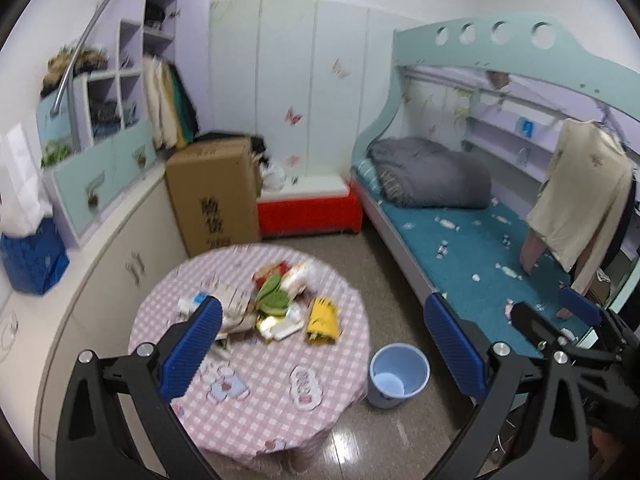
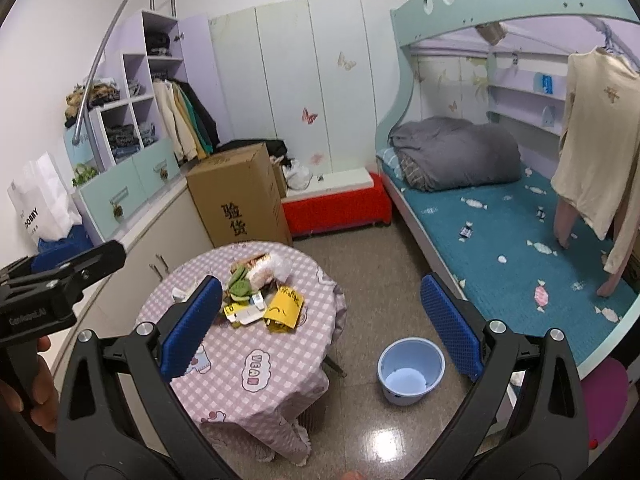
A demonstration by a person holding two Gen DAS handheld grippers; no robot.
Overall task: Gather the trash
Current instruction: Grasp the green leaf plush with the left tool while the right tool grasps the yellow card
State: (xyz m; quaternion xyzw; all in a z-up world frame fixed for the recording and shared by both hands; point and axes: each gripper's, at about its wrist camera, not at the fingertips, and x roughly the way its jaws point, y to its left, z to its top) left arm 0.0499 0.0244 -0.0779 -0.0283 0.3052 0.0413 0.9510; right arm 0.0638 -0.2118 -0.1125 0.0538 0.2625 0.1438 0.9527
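A pile of trash (image 1: pixel 276 304) lies in the middle of a round table with a pink checked cloth (image 1: pixel 260 396). It includes a yellow packet (image 1: pixel 322 318), a green wrapper (image 1: pixel 272 296) and white paper scraps. The right wrist view shows the same pile (image 2: pixel 256 292), yellow packet (image 2: pixel 285 306) and table (image 2: pixel 240 364). A light blue bucket (image 1: pixel 398 372) (image 2: pixel 410 368) stands on the floor right of the table, with nothing in it. My left gripper (image 1: pixel 324 344) and right gripper (image 2: pixel 322 328) are both open and hold nothing, above and short of the table.
A tall cardboard box (image 2: pixel 240 192) and a red bench (image 2: pixel 336 204) stand behind the table. A bunk bed with a teal mattress (image 2: pixel 520 240) runs along the right, with a cream shirt (image 2: pixel 596 140) hanging over it. Low cabinets (image 2: pixel 160 240) line the left wall.
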